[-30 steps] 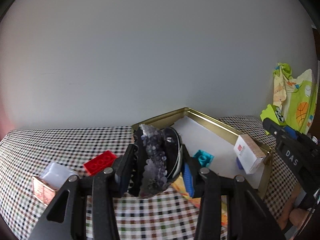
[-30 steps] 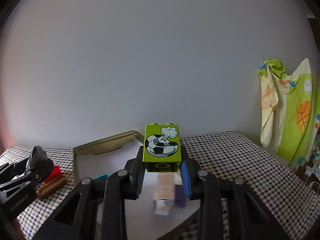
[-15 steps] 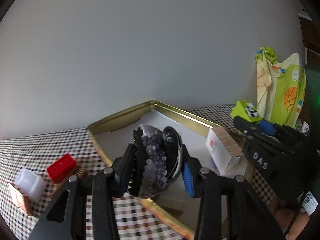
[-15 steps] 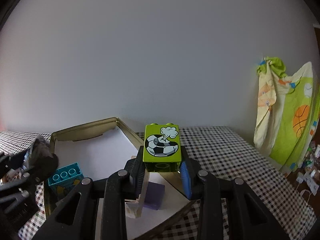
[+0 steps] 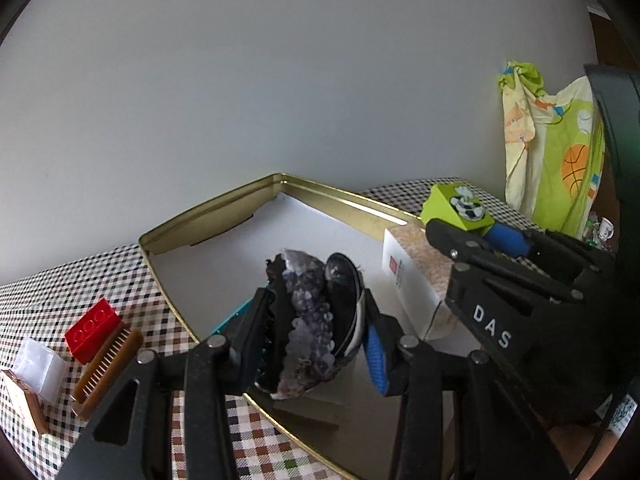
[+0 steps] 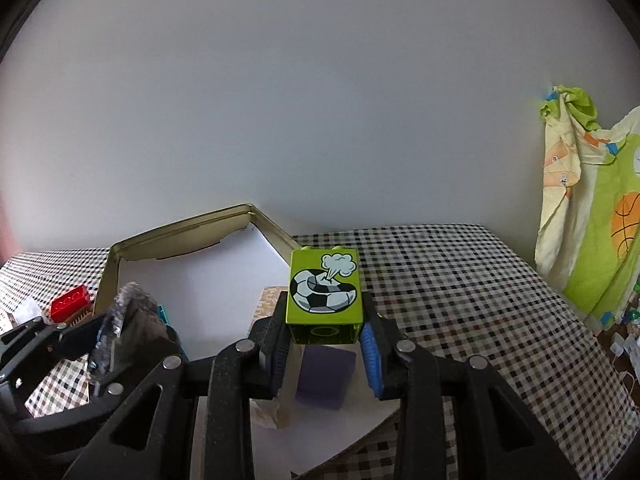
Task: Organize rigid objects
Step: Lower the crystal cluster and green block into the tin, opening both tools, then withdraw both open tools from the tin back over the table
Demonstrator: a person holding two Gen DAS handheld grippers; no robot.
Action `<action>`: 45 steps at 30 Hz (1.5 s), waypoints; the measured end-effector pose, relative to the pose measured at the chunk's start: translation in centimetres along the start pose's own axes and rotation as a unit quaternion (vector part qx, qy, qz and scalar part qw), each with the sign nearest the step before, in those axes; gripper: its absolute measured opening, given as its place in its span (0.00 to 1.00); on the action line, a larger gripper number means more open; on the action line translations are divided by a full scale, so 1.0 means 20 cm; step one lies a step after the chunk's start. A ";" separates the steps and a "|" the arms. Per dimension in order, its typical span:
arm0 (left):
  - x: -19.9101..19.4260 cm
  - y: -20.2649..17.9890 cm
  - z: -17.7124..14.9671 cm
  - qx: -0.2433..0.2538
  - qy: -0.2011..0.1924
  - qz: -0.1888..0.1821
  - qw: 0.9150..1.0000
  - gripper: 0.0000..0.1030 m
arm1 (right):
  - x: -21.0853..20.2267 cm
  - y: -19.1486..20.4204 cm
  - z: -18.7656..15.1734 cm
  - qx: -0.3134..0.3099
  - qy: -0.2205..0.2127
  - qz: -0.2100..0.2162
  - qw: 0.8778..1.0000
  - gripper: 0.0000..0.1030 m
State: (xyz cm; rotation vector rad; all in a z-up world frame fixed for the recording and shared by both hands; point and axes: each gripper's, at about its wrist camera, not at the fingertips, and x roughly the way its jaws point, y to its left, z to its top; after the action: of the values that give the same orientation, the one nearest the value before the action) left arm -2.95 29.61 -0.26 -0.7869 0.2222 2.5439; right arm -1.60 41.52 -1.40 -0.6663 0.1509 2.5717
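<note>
While each hand-held gripper (image 5: 316,332) (image 6: 324,344) clamps its piece, the gold tin (image 5: 208,216) holds a white box (image 5: 408,280) and seemingly a purple block (image 6: 326,376).

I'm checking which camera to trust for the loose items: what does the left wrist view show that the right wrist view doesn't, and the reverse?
Only the left wrist view: the brown comb in full, a clear plastic piece and a tan box at the left edge.
Only the right wrist view: a purple block in the tin, under the right gripper.
Both: the gold tin, the red brick, the white carton, the left gripper shut on the amethyst rock, and the right gripper shut on the green football brick.
</note>
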 end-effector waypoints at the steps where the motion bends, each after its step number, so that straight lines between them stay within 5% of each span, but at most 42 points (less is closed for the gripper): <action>1: 0.00 0.00 0.00 0.000 0.005 0.001 1.000 0.44 | 0.00 0.00 0.00 0.001 0.000 0.003 1.000 0.33; 4: -0.01 -0.02 0.00 0.005 0.000 0.004 1.000 0.64 | 0.00 -0.01 0.00 0.008 0.002 0.017 1.000 0.33; 6: -0.03 -0.03 0.00 0.008 -0.013 0.011 1.000 0.93 | 0.00 -0.01 0.00 0.012 0.001 0.024 1.000 0.34; 7: -0.05 -0.04 -0.01 0.011 -0.023 0.016 1.000 1.00 | 0.00 -0.01 0.00 0.015 -0.001 0.025 1.000 0.42; 10: -0.10 -0.05 -0.01 0.023 -0.049 0.031 0.998 1.00 | -0.04 -0.02 -0.01 0.030 -0.024 0.019 0.999 0.79; 11: -0.10 -0.04 0.00 0.025 -0.051 0.037 0.998 1.00 | -0.07 -0.03 -0.01 0.034 -0.044 0.014 0.998 0.80; 45: -0.29 0.33 -0.12 -0.037 -0.085 0.120 0.988 1.00 | -0.25 -0.09 -0.04 0.067 -0.169 -0.069 0.981 0.82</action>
State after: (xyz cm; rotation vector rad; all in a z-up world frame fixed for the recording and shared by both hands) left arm -0.60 20.95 1.17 -0.5943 0.1778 2.8447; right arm 3.45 40.83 0.31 -0.1786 0.1575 2.4713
